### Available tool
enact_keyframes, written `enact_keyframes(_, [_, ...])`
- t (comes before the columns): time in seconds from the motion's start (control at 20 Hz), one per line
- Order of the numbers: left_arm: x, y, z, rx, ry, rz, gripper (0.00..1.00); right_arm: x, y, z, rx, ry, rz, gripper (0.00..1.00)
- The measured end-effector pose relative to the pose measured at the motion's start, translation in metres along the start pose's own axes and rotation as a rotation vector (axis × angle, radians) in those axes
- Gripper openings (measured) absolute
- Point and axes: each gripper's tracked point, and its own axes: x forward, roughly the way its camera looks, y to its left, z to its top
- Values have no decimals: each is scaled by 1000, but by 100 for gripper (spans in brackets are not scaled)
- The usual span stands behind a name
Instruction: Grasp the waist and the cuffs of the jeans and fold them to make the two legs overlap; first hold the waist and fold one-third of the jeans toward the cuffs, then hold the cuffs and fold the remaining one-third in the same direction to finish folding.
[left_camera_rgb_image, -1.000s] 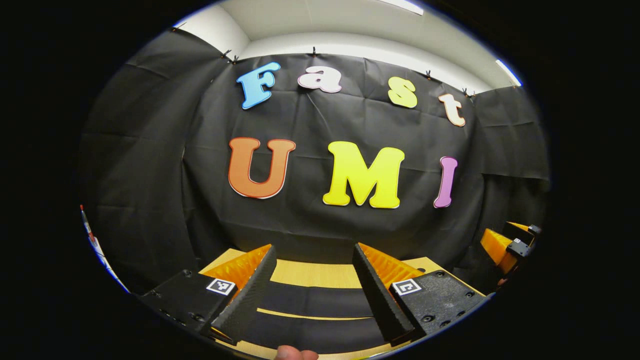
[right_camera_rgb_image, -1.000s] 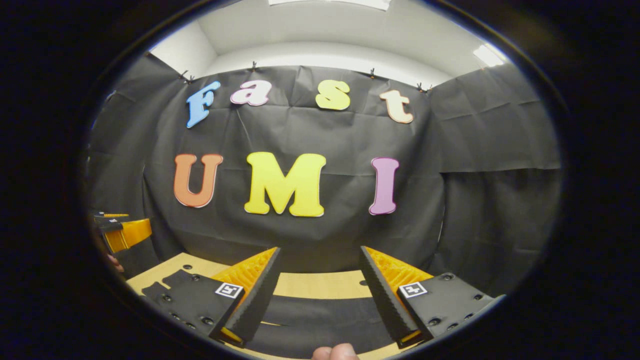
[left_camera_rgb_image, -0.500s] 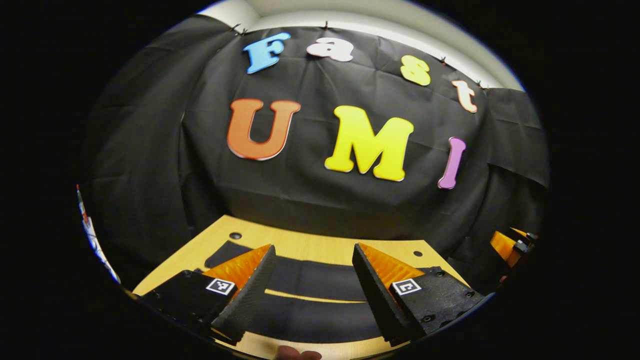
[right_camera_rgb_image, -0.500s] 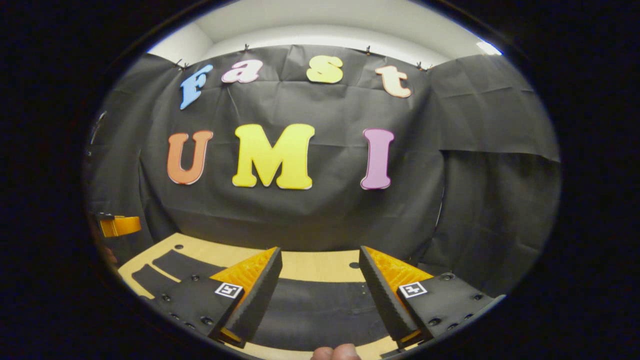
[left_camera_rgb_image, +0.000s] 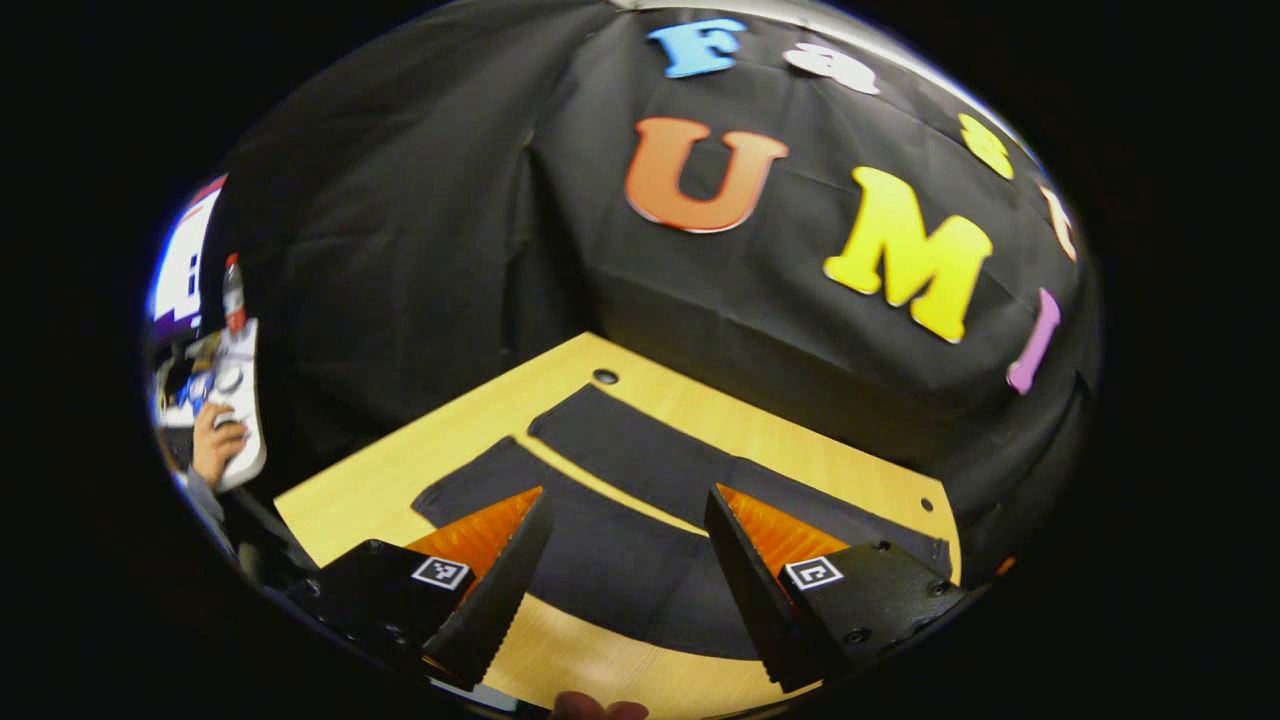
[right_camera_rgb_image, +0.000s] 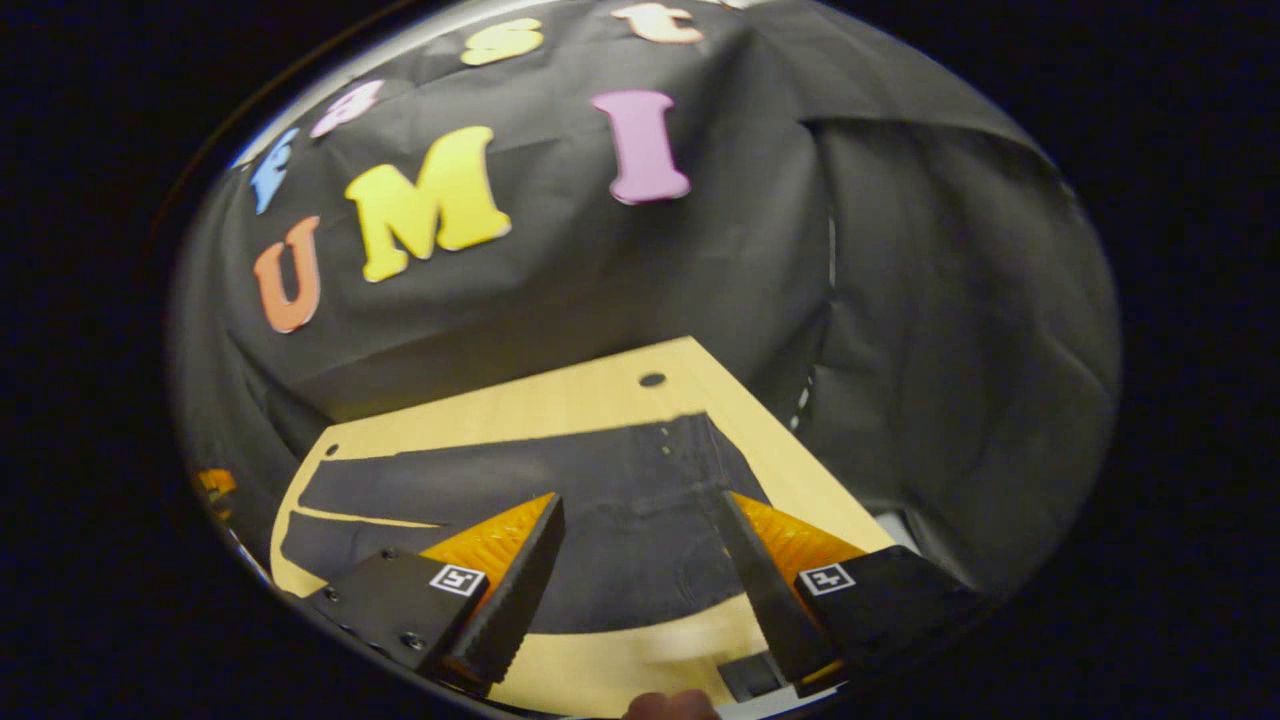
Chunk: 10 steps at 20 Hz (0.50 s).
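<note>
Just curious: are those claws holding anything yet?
No. Both the left gripper and right gripper are open above the jeans, gripping nothing.

Both views look down from above the near edge; both take in the counter (left_camera_rgb_image: 400, 470) (right_camera_rgb_image: 560, 400) and jeans (left_camera_rgb_image: 640, 500) (right_camera_rgb_image: 560, 480).

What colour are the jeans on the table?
Black jeans, seen best in the right gripper view.

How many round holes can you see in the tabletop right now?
2, one near each far corner of the table: one beyond the cuffs, one beyond the waist. The jeans may hide others.
</note>
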Motion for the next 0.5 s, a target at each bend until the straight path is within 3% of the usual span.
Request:
enact_keyframes(0.05, [5,13,-7,-90,34,17,99,6,-11,-4,43,24,-21,100])
enact_keyframes(0.1, [11,30,-13,-180,68,49,99,10,-20,-10,73,44,-39,94])
enact_keyframes(0.2, [27,73,-31,-358,160,125,99,14,-29,-20,115,87,-55,100])
enact_keyframes(0.25, [37,92,-42,-457,202,147,99,17,-29,-28,138,115,-52,93])
enact_keyframes(0.35, [55,116,-56,-646,285,184,99,24,-30,-42,213,177,-53,98])
enact_keyframes(0.4, [63,125,-62,-721,327,205,99,26,-30,-48,261,207,-63,94])
enact_keyframes(0.5, [79,135,-68,-840,390,234,99,30,-34,-58,338,259,-94,98])
